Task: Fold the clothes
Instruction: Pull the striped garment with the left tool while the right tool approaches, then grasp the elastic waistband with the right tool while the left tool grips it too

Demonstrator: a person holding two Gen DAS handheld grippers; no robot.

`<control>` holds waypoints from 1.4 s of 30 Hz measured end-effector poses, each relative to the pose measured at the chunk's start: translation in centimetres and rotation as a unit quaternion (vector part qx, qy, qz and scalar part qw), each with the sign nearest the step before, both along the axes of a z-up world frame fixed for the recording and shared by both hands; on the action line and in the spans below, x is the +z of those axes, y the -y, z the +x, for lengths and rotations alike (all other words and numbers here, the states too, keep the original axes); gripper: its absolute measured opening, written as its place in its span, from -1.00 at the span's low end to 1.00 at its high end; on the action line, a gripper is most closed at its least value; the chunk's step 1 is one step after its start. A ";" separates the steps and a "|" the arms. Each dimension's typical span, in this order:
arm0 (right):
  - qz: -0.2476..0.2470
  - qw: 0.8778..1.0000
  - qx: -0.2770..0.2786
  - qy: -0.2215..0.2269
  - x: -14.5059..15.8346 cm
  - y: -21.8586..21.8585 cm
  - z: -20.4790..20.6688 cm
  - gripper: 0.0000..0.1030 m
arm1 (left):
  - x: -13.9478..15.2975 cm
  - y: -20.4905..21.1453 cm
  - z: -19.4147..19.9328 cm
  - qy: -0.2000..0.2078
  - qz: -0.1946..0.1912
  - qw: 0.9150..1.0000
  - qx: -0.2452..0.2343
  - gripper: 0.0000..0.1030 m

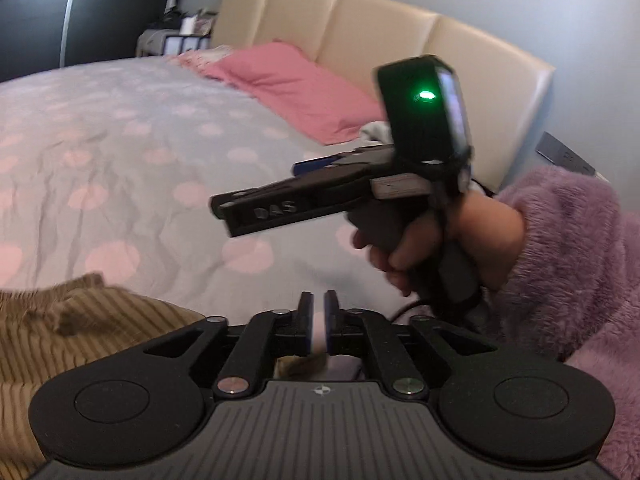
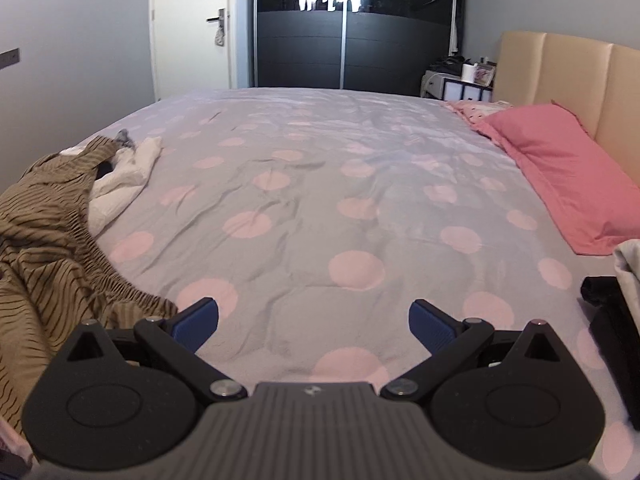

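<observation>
you are working over a bed (image 2: 320, 184) covered by a grey sheet with pale pink dots, creased but bare across its middle. a pink pillow (image 2: 568, 184) is lying against the beige padded headboard (image 2: 560, 76) at the right. beyond the far edge, a dark sliding wardrobe (image 2: 356, 28) and a white door (image 2: 192, 28) are standing shut; a cluttered side table (image 2: 456, 76) is sitting by the headboard. some dark and white cloth (image 2: 616, 292) is showing at the right edge, too cropped to name.

in the left wrist view, your right gripper (image 1: 224, 212) is crossing the frame, held by your right hand (image 1: 420, 252) in a fluffy purple sleeve (image 1: 568, 264). a green light is glowing on its camera block, and raised letters on its side are reading "das".

the brown striped garment (image 2: 44, 248) is lying crumpled at the bed's left edge, with a white garment (image 2: 120, 180) partly under it. it is reaching just beside the left finger of the right gripper (image 2: 314, 328), not between the fingers. that gripper is standing wide apart over bare sheet, holding nothing.

your left gripper (image 1: 319, 320) is showing only a thin gap between its fingers, nothing caught in it; the striped garment (image 1: 80, 328) is lying low left of it, near but apart.
</observation>
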State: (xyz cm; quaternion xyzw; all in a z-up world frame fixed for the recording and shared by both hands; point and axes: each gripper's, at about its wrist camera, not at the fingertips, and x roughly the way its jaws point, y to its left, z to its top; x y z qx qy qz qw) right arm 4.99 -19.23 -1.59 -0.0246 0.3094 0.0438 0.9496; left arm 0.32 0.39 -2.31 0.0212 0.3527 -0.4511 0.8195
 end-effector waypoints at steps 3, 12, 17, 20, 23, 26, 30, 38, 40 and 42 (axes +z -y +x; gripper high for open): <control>0.000 1.000 0.019 -0.014 -0.5 -0.8 0.1 0.98 | 0.0 -0.6 0.8 -0.001 0.003 1.000 0.026 -0.44; 0.030 0.994 0.062 -0.089 -3.6 -2.9 1.0 0.67 | 0.1 -3.7 4.3 -0.011 0.036 0.993 0.114 -0.30; 0.044 0.985 0.090 -0.142 -6.3 -4.4 1.7 0.51 | -0.2 -5.4 5.6 -0.027 0.047 0.986 0.160 -0.30; 0.047 0.978 0.107 -0.173 -7.7 -5.2 1.8 0.17 | -0.3 -5.7 6.2 -0.028 0.057 0.983 0.174 -0.29; 0.052 0.972 0.120 -0.194 -8.4 -5.4 2.0 -0.63 | -0.3 -5.7 6.3 -0.031 0.064 0.981 0.181 -0.29; 0.039 0.976 0.117 -0.181 -7.7 -5.0 1.8 -0.77 | -0.2 -5.7 6.3 -0.027 0.069 0.980 0.184 -0.29; 0.000 0.986 0.081 -0.147 -6.0 -3.3 1.7 -0.88 | 0.2 -5.8 6.5 -0.023 0.074 0.979 0.190 -0.29; -0.056 0.985 0.010 -0.164 -2.3 4.3 1.3 -0.88 | 1.8 -6.5 7.7 -0.005 0.087 0.974 0.208 -0.21; -0.103 0.979 0.003 -0.173 -2.3 5.6 1.1 -0.88 | 2.2 -6.8 8.3 -0.004 0.097 0.972 0.214 -0.17; -0.115 0.973 0.002 -0.202 -2.7 7.0 1.2 -0.87 | 2.3 -6.9 9.4 -0.011 0.115 0.970 0.216 -0.16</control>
